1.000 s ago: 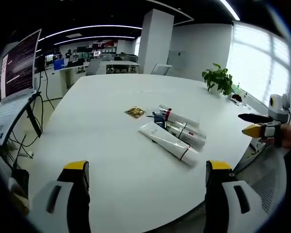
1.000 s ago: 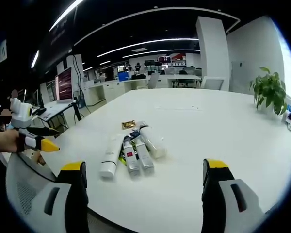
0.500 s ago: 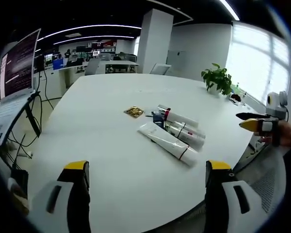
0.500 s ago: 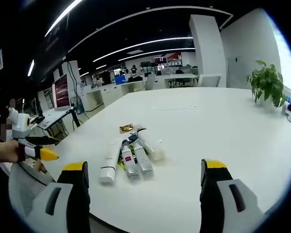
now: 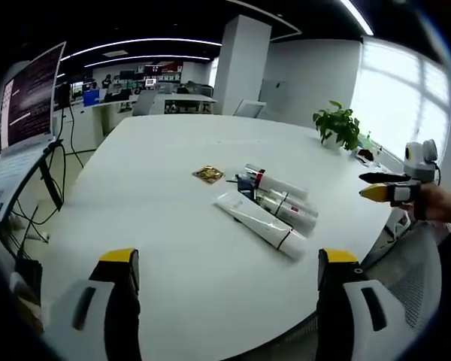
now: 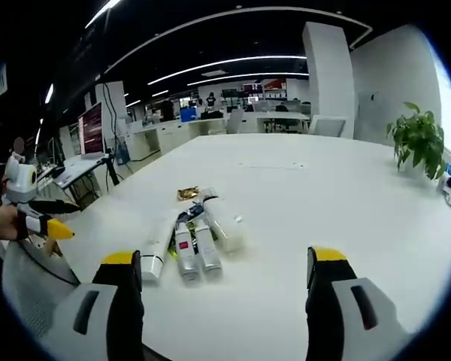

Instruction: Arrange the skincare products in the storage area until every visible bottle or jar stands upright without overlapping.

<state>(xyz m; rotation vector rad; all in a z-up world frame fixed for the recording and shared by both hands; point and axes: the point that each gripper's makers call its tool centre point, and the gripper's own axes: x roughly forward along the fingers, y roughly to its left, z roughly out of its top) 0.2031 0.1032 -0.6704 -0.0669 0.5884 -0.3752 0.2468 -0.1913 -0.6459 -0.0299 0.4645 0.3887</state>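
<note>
Several white skincare tubes lie flat side by side on the white table (image 5: 173,143). The long white tube (image 5: 259,223) is nearest the table edge; a red-banded tube (image 5: 276,182) and slimmer bottles (image 5: 286,207) lie beside it. From the other side they show as the long tube (image 6: 155,250), two slim bottles (image 6: 194,247) and a thick tube (image 6: 222,224). A small gold sachet (image 5: 209,174) (image 6: 187,193) lies just beyond them. My left gripper (image 5: 224,301) is open, short of the tubes; my right gripper (image 6: 222,301) is open too. Each shows in the other's view, hand-held off the table edge (image 5: 391,188) (image 6: 41,218).
A potted plant (image 5: 337,124) (image 6: 419,138) stands at the table's far side. A laptop on a stand (image 5: 22,120) is off the left edge. A mesh chair back (image 6: 37,301) sits near the table edge. Desks and a white pillar (image 5: 239,64) fill the background.
The right gripper has drifted a little closer to the tubes, which sit slightly lower and more to the left in its view. The tubes have not moved on the table.
</note>
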